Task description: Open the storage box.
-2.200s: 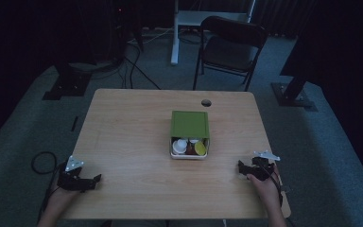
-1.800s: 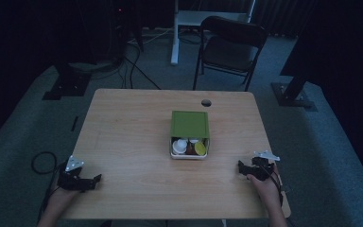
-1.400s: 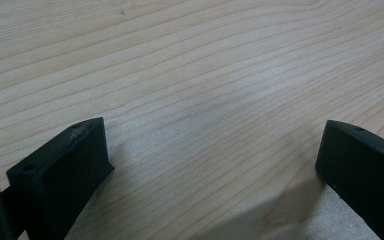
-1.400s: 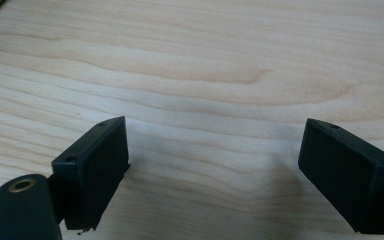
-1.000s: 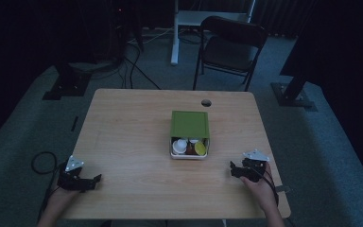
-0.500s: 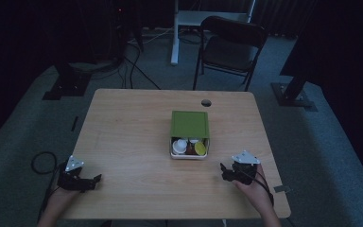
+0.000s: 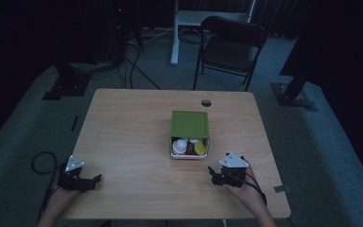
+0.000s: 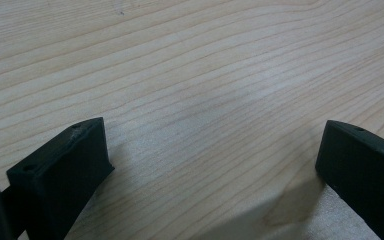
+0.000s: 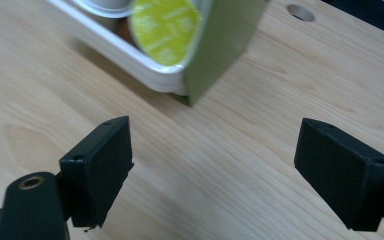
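High view: at a wooden table (image 7: 137, 127) in a dim room, the right gripper (image 7: 219, 174) has slid inward from the table's right edge over the past two seconds and now sits just beside the near right corner of a white tray (image 7: 189, 155) of small capsules, half covered by a green sleeve (image 7: 189, 124). The left gripper (image 7: 89, 180) has stayed parked near the left front corner, well apart from the tray. A cable hole (image 7: 206, 102) marks the far side of the table.

Left gripper view: the black jaws stand spread wide over bare wood grain, with nothing between them.

Right gripper view: jaws likewise spread and empty, they point at the tray's corner (image 9: 145, 70), where a yellow-green capsule lid (image 9: 166, 29) shows beside the edge of the green sleeve (image 9: 222, 47); a white capsule (image 9: 105, 5) sits farther in.

The shift suggests the right hand is opening an approach to the box, with a reach for the tray or a capsule the likely next step; no contact has been made yet
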`<control>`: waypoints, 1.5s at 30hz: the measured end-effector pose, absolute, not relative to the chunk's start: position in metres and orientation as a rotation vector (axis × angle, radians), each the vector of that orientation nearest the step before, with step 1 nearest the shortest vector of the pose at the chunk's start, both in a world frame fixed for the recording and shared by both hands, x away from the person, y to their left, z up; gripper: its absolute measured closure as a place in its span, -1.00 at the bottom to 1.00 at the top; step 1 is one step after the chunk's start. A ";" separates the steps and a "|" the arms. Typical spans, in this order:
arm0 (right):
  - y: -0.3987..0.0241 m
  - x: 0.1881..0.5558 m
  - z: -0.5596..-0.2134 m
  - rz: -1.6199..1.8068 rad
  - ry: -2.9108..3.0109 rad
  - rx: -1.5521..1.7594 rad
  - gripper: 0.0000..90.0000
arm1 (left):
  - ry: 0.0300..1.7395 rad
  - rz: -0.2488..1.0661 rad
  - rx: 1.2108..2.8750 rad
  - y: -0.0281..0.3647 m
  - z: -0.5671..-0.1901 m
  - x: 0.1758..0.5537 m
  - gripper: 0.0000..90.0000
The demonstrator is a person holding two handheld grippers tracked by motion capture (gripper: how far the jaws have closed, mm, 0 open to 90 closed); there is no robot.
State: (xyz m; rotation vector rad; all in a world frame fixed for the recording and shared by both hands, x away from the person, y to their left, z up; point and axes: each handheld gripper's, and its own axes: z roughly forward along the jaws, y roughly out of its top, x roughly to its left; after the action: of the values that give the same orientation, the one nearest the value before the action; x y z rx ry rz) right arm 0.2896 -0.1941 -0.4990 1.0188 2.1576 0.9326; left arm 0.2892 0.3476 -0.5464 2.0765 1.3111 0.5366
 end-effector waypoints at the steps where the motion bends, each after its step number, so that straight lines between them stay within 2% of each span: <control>1: -0.189 0.288 -0.499 0.933 2.175 0.982 -0.66 | 1.311 0.537 2.077 0.348 -0.546 0.289 -0.98; 26: -0.126 0.283 -0.500 0.753 2.267 0.522 -0.58 | 1.310 0.537 2.076 0.348 -0.546 0.289 -0.98; 38: -0.105 0.286 -0.499 0.645 2.226 0.313 -0.42 | 1.309 0.537 2.077 0.348 -0.546 0.289 -0.98; 45: -0.097 0.291 -0.504 0.530 2.185 0.165 -0.23 | 1.309 0.537 2.077 0.348 -0.547 0.289 -0.98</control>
State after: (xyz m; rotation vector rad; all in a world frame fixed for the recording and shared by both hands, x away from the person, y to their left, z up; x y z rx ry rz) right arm 0.2910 -0.0968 -0.5044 0.1649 2.1855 0.5303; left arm 0.2893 0.3477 -0.5465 2.0767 1.3089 0.5370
